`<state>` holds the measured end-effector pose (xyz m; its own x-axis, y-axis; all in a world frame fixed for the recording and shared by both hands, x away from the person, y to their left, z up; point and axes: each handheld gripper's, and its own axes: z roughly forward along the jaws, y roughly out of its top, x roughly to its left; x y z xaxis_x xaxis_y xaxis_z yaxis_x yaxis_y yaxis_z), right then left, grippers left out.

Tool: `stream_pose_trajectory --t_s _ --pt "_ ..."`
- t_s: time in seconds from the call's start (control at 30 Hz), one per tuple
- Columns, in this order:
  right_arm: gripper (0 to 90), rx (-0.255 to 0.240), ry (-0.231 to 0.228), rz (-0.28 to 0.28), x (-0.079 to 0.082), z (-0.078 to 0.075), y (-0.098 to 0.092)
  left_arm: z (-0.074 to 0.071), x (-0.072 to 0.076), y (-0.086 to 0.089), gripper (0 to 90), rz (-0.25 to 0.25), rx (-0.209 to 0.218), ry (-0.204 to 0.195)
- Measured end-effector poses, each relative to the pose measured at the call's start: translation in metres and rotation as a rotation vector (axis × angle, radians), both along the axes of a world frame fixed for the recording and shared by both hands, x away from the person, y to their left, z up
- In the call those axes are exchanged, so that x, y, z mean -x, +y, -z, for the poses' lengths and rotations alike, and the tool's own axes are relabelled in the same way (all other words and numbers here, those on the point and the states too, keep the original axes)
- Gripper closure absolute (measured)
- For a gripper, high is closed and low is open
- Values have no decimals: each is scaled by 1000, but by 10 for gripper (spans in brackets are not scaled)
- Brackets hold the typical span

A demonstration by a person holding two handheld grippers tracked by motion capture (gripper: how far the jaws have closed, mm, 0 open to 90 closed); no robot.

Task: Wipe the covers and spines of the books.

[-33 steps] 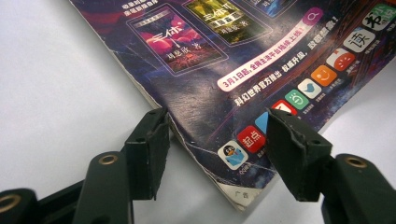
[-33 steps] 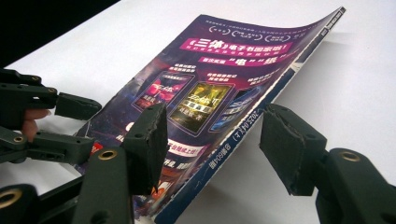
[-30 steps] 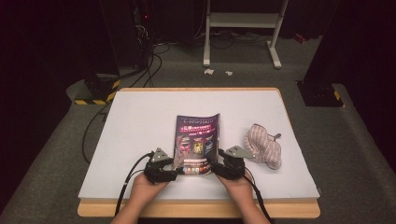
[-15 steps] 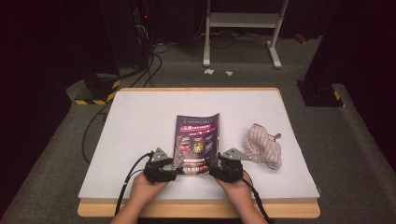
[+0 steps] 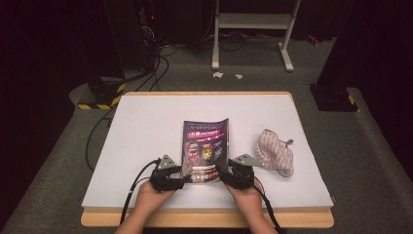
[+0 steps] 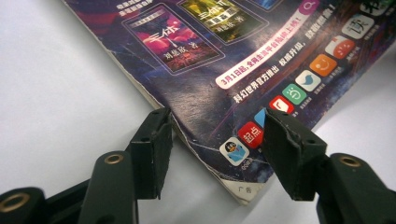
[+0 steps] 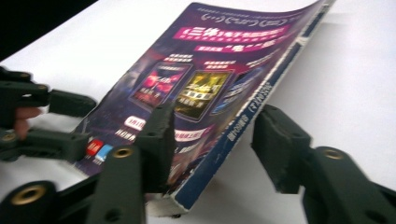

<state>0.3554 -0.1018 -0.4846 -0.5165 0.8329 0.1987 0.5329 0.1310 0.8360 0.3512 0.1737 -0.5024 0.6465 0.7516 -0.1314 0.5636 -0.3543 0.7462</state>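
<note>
A magazine (image 5: 204,146) with a dark purple cover lies near the table's front edge. In the left gripper view my left gripper (image 6: 217,140) straddles the near left corner of the magazine (image 6: 224,56). It is open, with one jaw on the table beside the edge and the other over the cover. My left gripper (image 5: 186,176) and right gripper (image 5: 222,175) flank the magazine's near end. In the right gripper view my right gripper (image 7: 217,135) has just been closing. The raised spine edge of the magazine (image 7: 205,79) is between its jaws, and the outer jaw is still apart from it.
A striped cloth pouch (image 5: 275,151) lies just right of my right hand. The white table top (image 5: 146,126) stretches away behind the magazine. On the floor beyond stand a white metal frame (image 5: 253,29), black stands and loose cables (image 5: 97,136).
</note>
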Motion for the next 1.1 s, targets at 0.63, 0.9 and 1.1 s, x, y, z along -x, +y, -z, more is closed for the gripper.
stream_pose_trajectory --t_s 0.63,0.9,1.1 --pt "813 25 14 73 -32 -2 -18 -10 -3 20 435 -21 19 -14" --pt "841 16 -33 64 -36 -12 -16 -12 -5 29 437 -48 29 -28" --pt "844 7 -85 45 -35 -25 -12 -16 -6 40 436 -73 50 -39"
